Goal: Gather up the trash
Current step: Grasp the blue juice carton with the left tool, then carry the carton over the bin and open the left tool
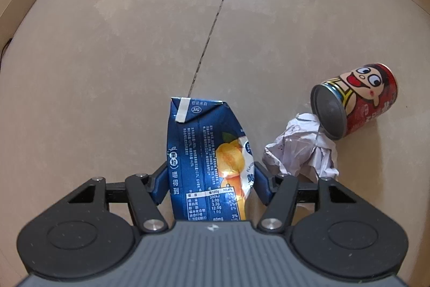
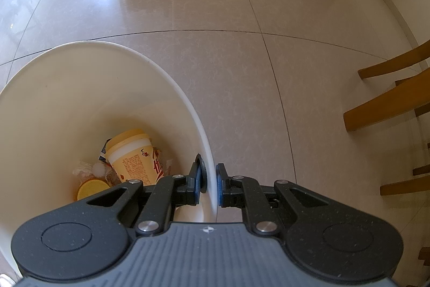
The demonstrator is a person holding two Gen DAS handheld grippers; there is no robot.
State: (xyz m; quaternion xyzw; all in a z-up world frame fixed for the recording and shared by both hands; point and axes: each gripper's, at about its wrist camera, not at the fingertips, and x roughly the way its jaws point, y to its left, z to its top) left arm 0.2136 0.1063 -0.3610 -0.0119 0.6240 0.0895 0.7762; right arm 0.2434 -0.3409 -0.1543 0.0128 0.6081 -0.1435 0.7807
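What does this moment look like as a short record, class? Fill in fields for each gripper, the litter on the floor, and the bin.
left gripper: shut on the blue juice carton
right gripper: clamped on the rim of the white bin
litter on floor: crumpled paper and red can lying on its side, touching each other
bin contents: yellow cup, yellow lid, scraps
floor: glossy beige tiles
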